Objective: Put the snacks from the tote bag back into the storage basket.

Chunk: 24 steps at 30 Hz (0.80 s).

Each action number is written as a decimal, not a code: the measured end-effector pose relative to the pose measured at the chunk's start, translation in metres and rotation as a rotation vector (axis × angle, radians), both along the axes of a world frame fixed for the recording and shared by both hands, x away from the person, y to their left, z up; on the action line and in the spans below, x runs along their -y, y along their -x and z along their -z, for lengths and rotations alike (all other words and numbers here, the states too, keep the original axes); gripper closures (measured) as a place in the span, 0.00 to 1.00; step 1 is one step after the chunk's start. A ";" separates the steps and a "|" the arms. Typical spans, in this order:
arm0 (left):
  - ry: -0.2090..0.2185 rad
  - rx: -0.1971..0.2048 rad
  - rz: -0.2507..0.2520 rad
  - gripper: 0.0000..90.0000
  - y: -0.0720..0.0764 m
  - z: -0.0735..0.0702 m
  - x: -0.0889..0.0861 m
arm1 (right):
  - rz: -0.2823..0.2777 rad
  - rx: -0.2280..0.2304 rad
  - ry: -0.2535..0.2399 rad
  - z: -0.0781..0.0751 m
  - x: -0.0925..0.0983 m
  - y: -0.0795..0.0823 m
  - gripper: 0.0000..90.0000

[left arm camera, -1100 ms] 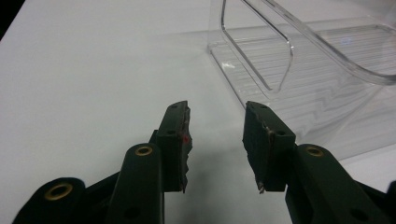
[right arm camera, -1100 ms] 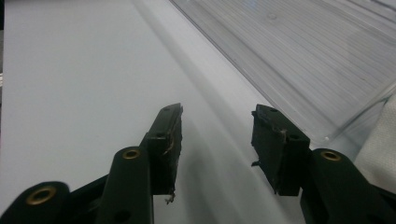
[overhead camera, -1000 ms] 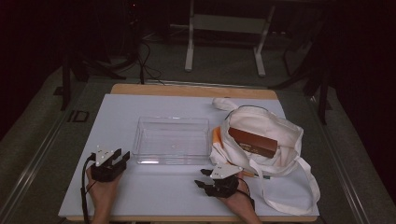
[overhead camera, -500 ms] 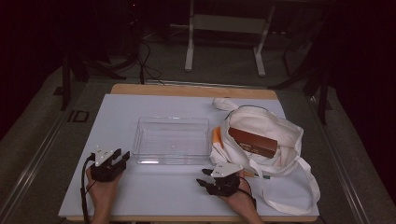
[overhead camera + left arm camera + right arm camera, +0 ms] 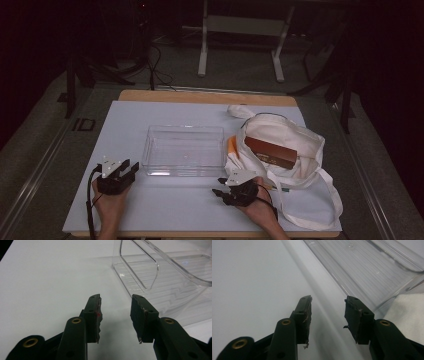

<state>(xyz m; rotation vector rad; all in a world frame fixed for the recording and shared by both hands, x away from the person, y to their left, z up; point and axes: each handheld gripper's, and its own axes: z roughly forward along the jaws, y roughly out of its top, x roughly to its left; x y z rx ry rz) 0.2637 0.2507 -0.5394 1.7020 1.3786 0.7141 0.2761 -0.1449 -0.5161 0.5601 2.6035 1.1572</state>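
We hold both claws spread and empty on the counter (image 5: pixel 150 210), the right claw (image 5: pixel 219 191) nearer the brown box (image 5: pixel 270 152) lying lengthwise across the open bag (image 5: pixel 300 165), beyond the left claw (image 5: pixel 131 167).

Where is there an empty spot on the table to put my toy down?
The far-left part of the white table, beyond the left gripper and left of the clear tray, is bare. So is the near strip between both grippers. The right side is crowded by the cloth bag holding a brown box.
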 end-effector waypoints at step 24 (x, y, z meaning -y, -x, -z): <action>-0.001 0.000 0.000 0.67 0.000 0.000 0.000 | -0.028 0.021 0.091 -0.026 0.006 -0.005 0.58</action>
